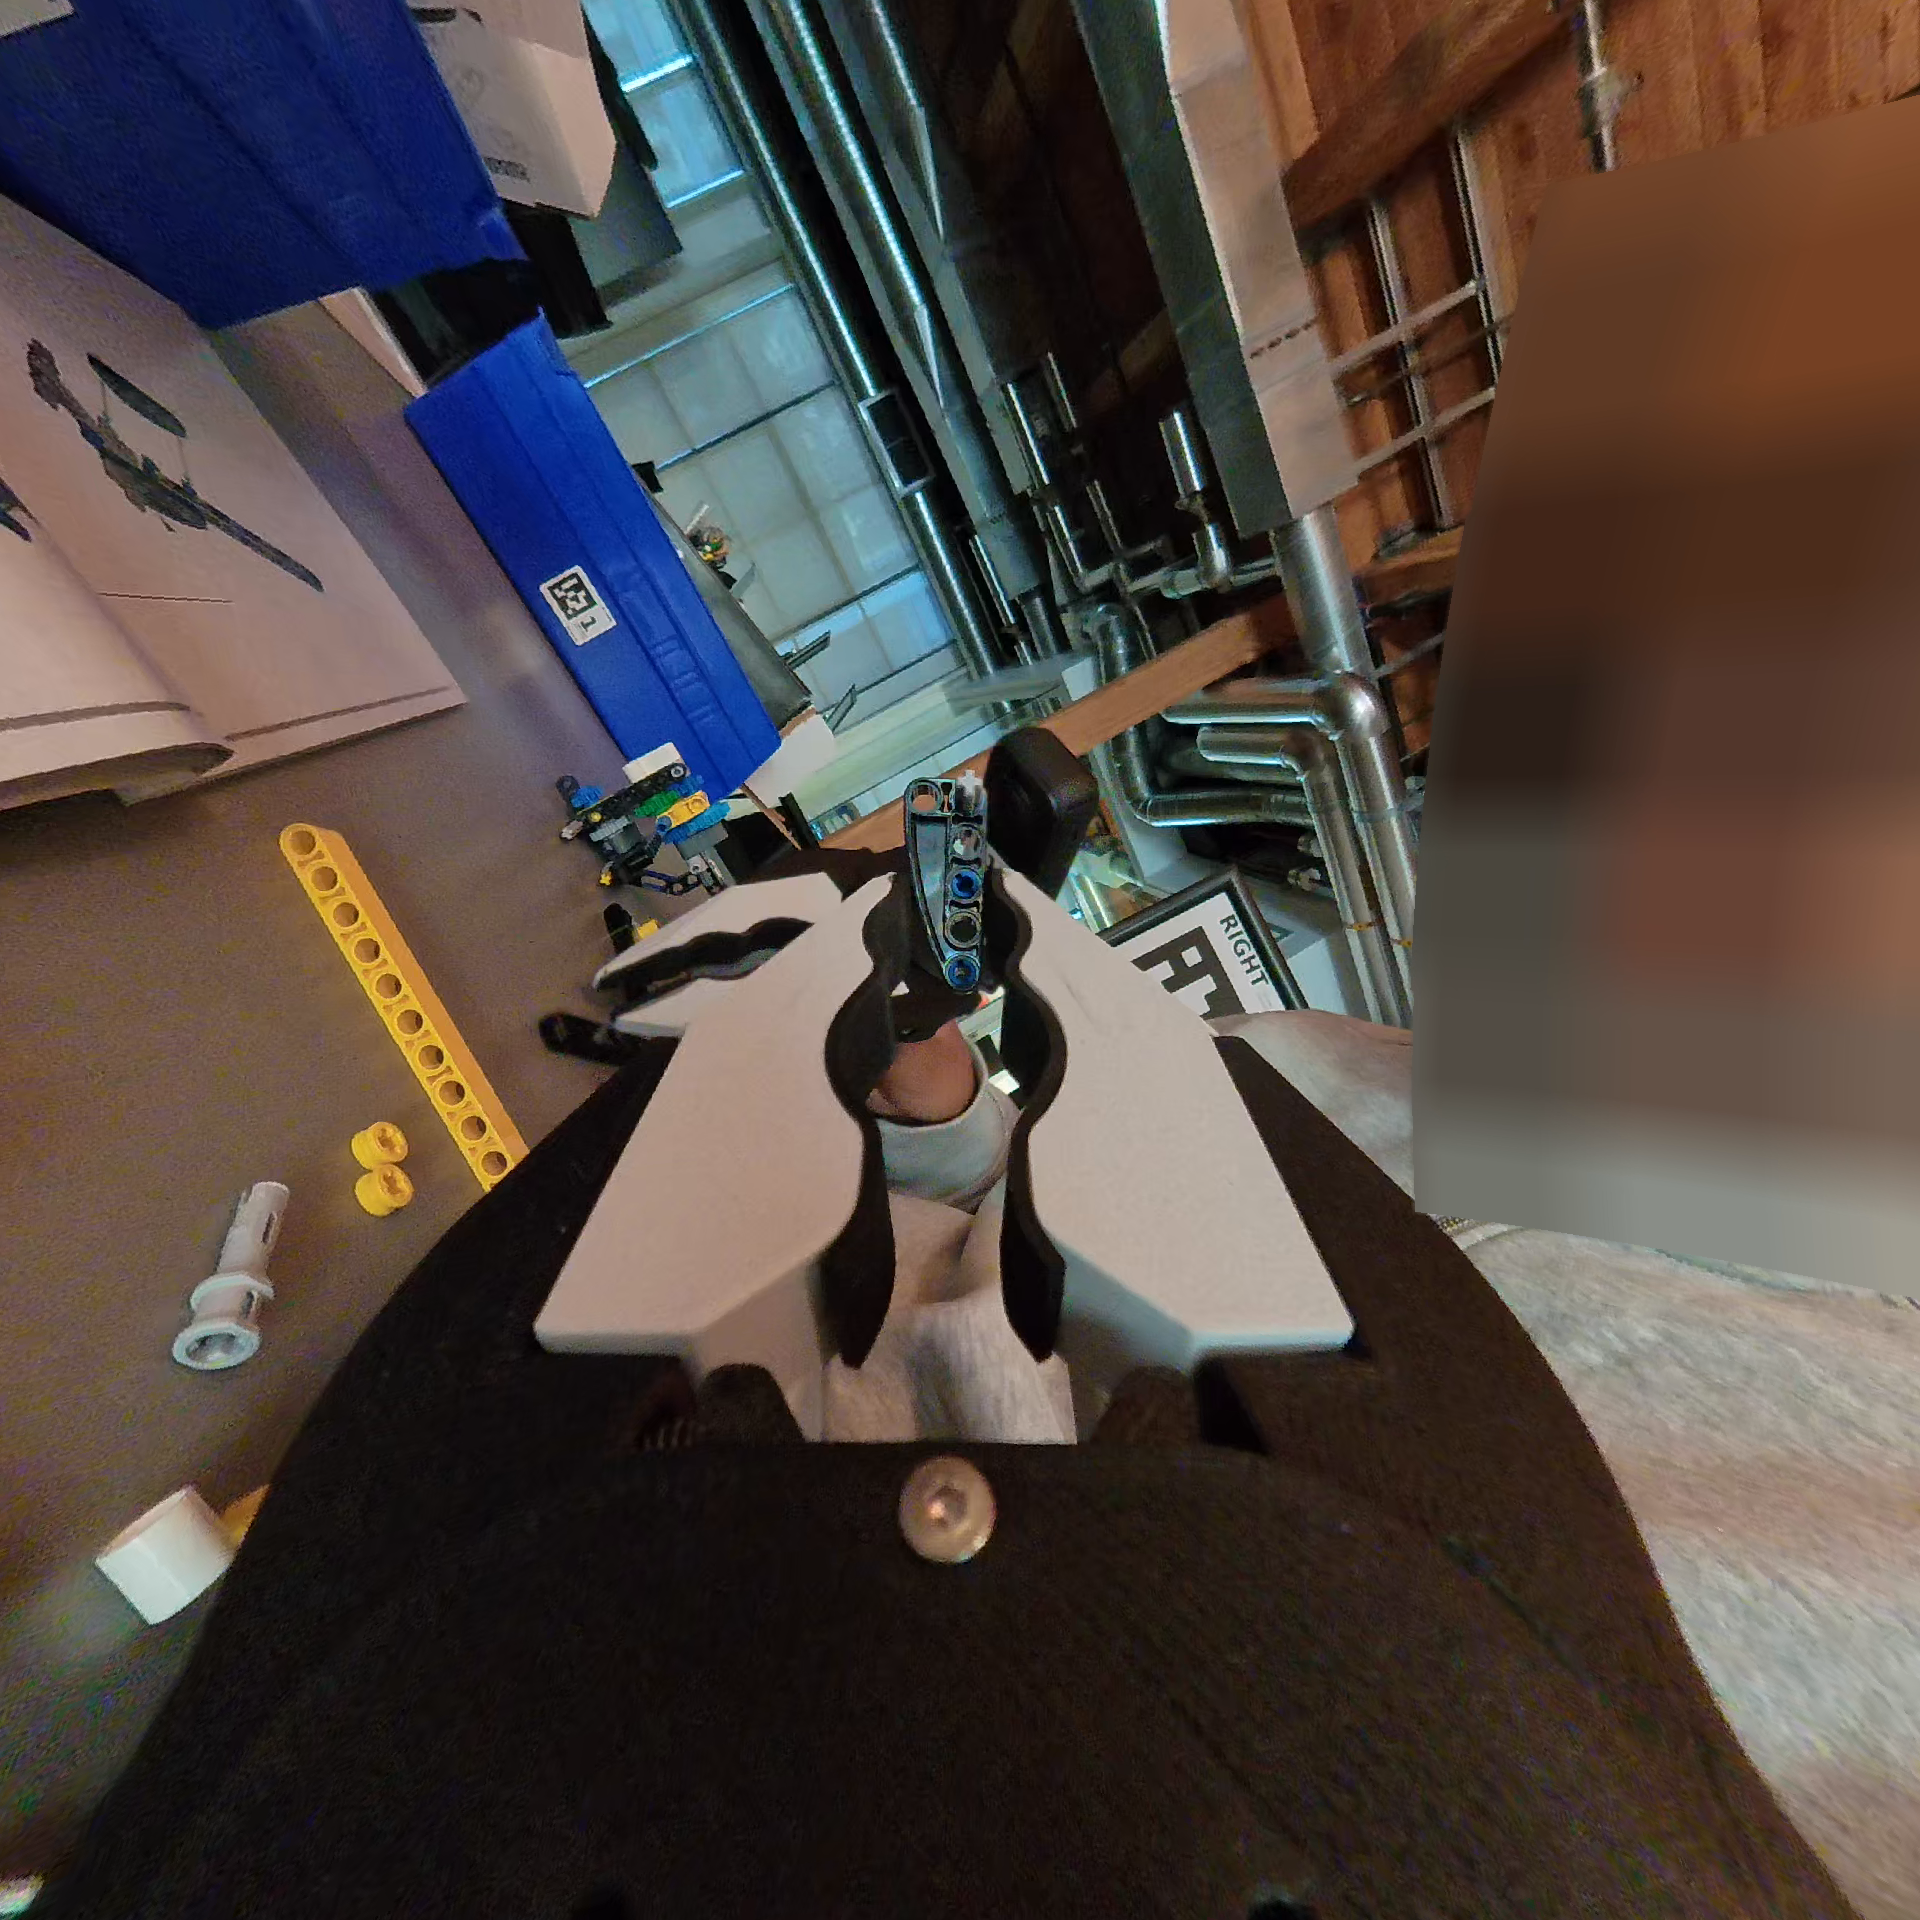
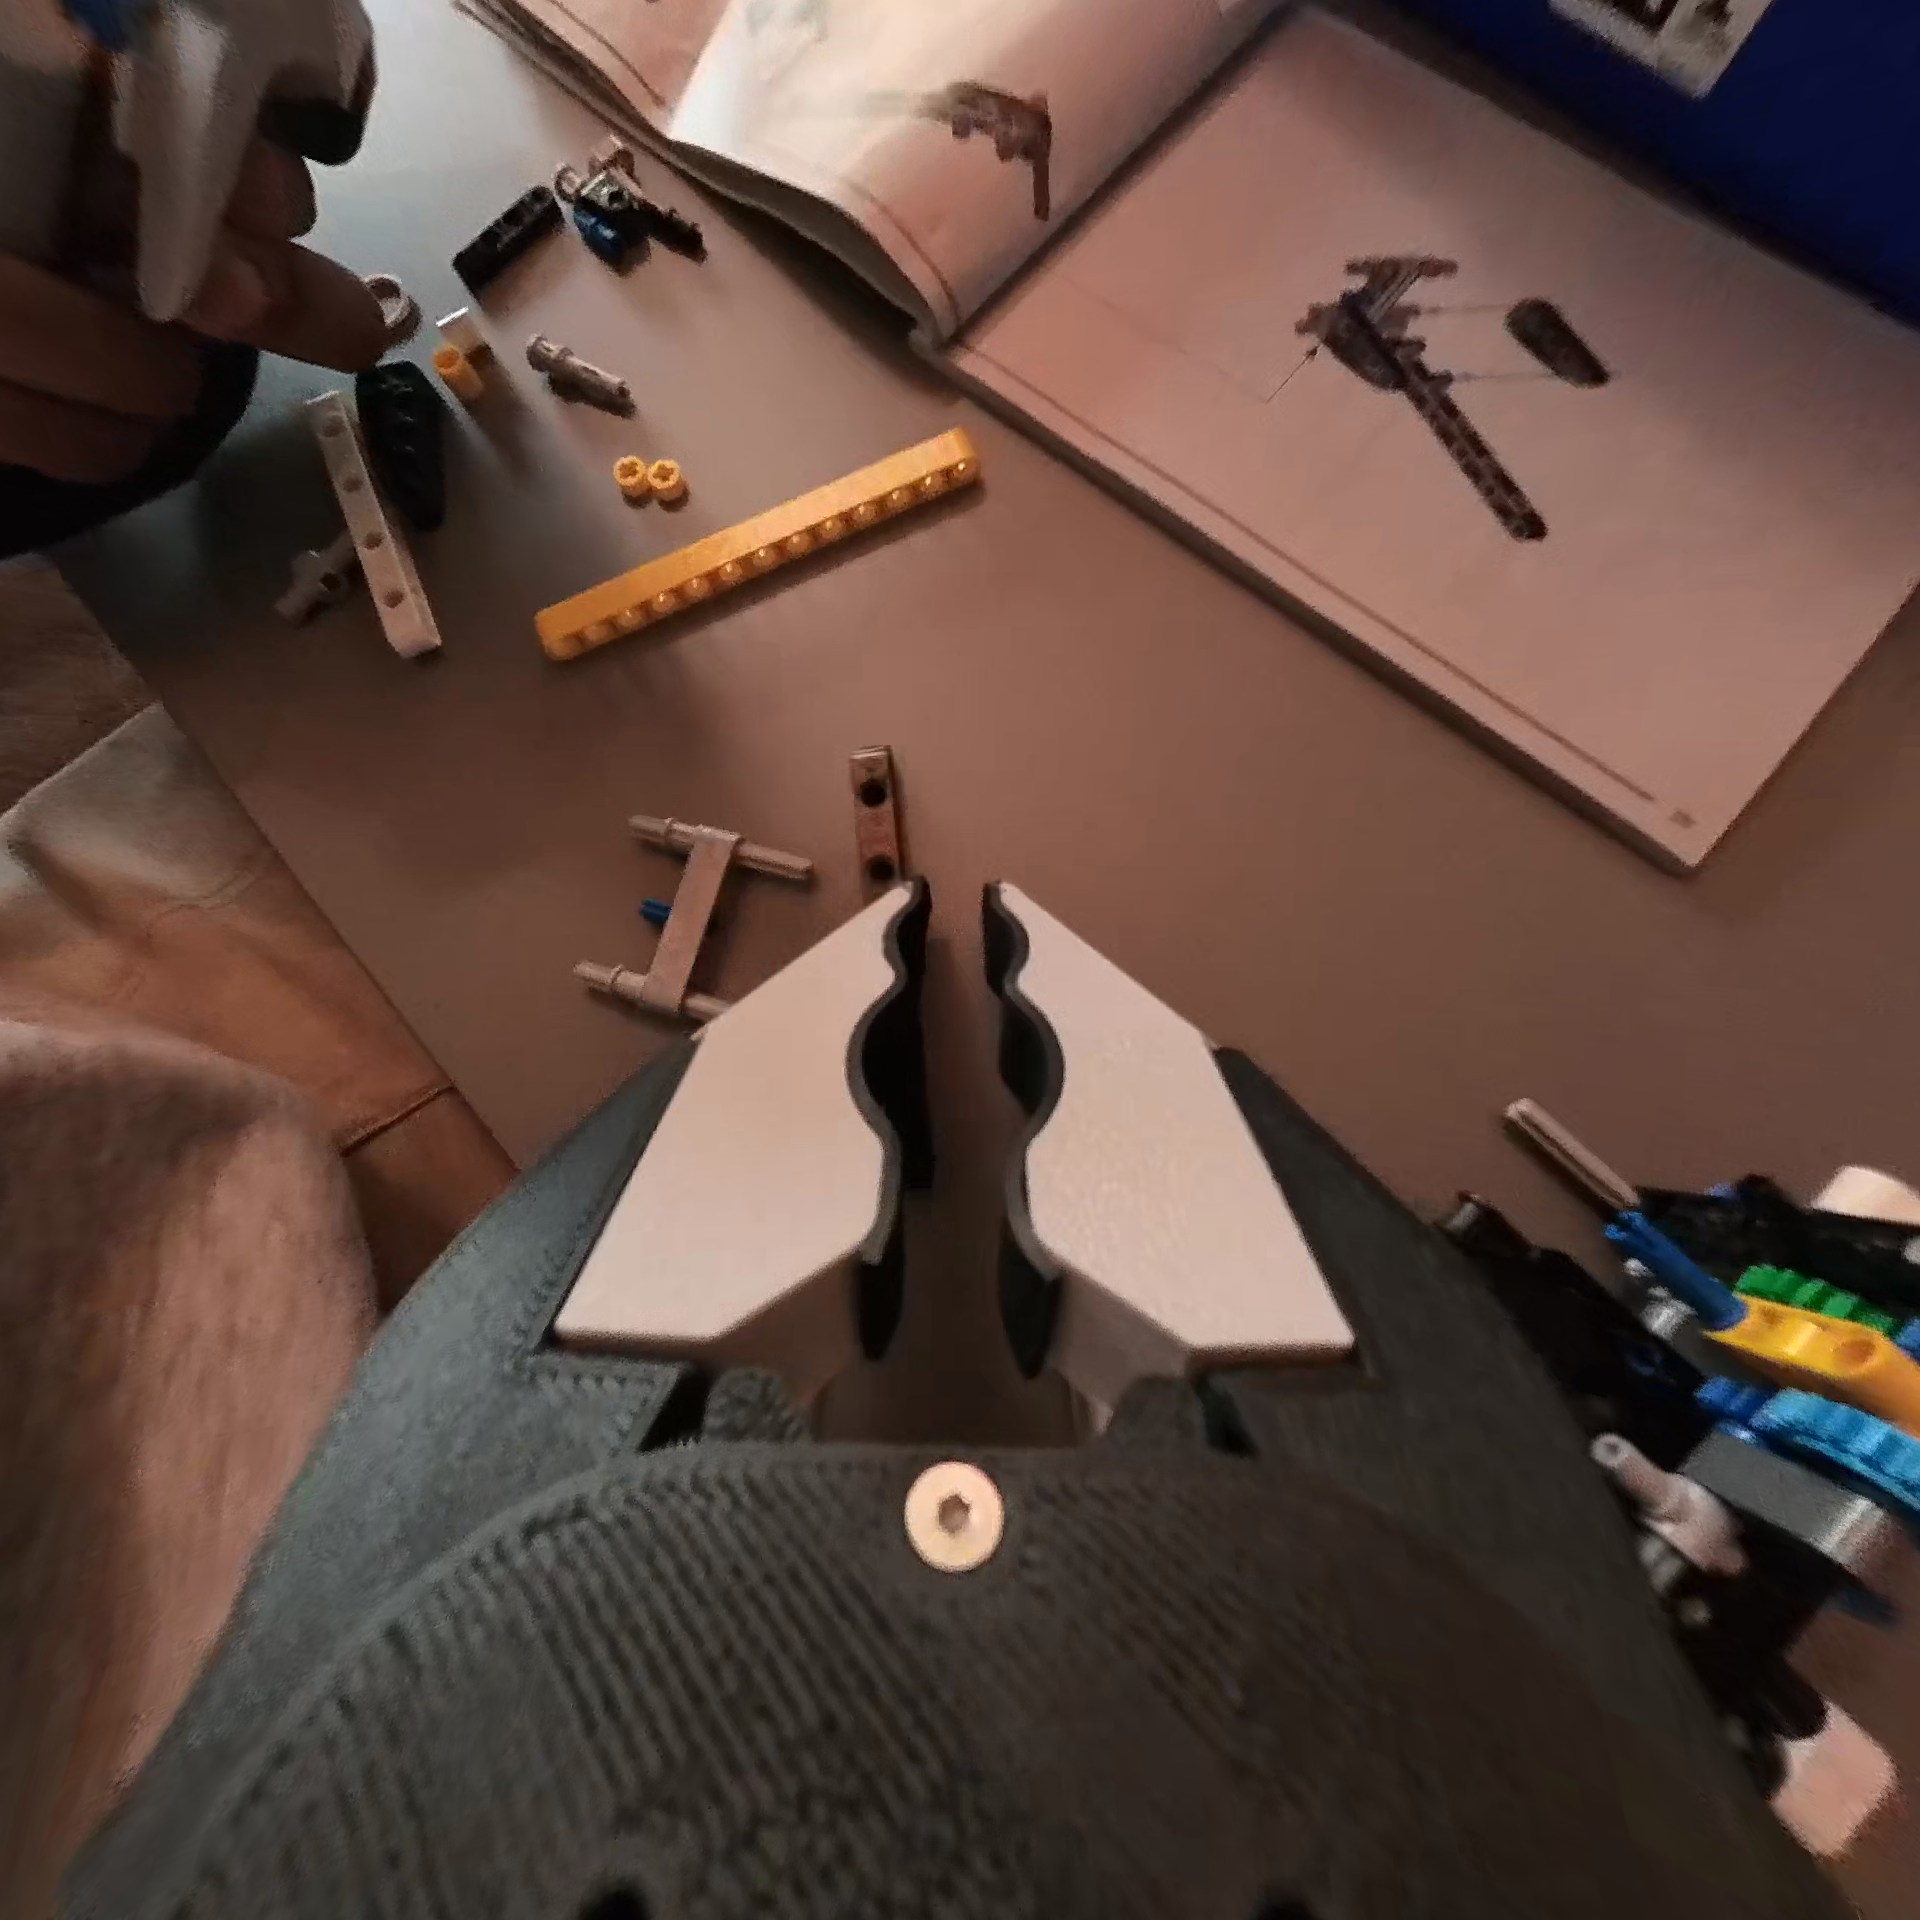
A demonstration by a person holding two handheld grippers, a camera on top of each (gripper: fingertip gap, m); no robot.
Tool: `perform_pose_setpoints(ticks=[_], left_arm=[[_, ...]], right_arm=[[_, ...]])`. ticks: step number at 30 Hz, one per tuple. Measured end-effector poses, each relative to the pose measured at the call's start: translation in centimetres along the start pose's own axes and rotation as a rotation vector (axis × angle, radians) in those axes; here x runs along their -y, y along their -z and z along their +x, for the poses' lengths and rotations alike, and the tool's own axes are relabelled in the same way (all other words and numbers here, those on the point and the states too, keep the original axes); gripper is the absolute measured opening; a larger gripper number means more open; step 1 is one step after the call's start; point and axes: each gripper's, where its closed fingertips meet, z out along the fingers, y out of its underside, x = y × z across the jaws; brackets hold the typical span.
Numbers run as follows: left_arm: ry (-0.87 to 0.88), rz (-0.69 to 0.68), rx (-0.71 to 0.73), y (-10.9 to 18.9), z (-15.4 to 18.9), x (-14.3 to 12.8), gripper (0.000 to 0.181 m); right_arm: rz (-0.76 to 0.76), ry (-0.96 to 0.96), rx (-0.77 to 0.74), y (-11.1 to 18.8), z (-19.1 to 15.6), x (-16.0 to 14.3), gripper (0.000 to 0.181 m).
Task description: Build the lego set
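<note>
My left gripper (image 1: 948, 940) is shut on a black curved lego piece (image 1: 943, 883) with blue pins in it, held up in the air off the table. My right gripper (image 2: 956, 894) is slightly open and empty, low over the brown table (image 2: 1143, 935), its tips next to a short grey beam (image 2: 878, 821). In the left wrist view the right gripper (image 1: 707, 961) shows just left of the held piece. The partly built model (image 2: 1766, 1330) lies at the right; it also shows in the left wrist view (image 1: 644, 821).
A long yellow beam (image 2: 758, 545), two yellow bushes (image 2: 649, 480), a grey H-shaped frame (image 2: 691, 914), a white beam (image 2: 374, 530), a black panel (image 2: 405, 436) and grey pins lie loose. An open instruction booklet (image 2: 1403, 416) lies beyond, with a blue bin (image 1: 592, 561) behind it.
</note>
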Motion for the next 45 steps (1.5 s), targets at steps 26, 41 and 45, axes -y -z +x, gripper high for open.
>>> perform_pose_setpoints(ticks=[26, 41, 45], left_arm=[[0.012, 0.0, -0.005, 0.0, -0.1, 0.0, 0.01], [0.014, 0.001, -0.004, 0.1, -0.1, 0.0, 0.011], [0.014, 0.001, -0.001, 0.1, -0.2, 0.1, 0.011]], right_arm=[[-0.041, 0.034, 0.199, 0.0, -2.7, -0.9, 0.015], [0.029, 0.047, 0.12, 0.0, -1.5, 0.1, 0.007], [0.078, 0.034, 0.141, 0.4, -1.7, 0.8, 0.007]])
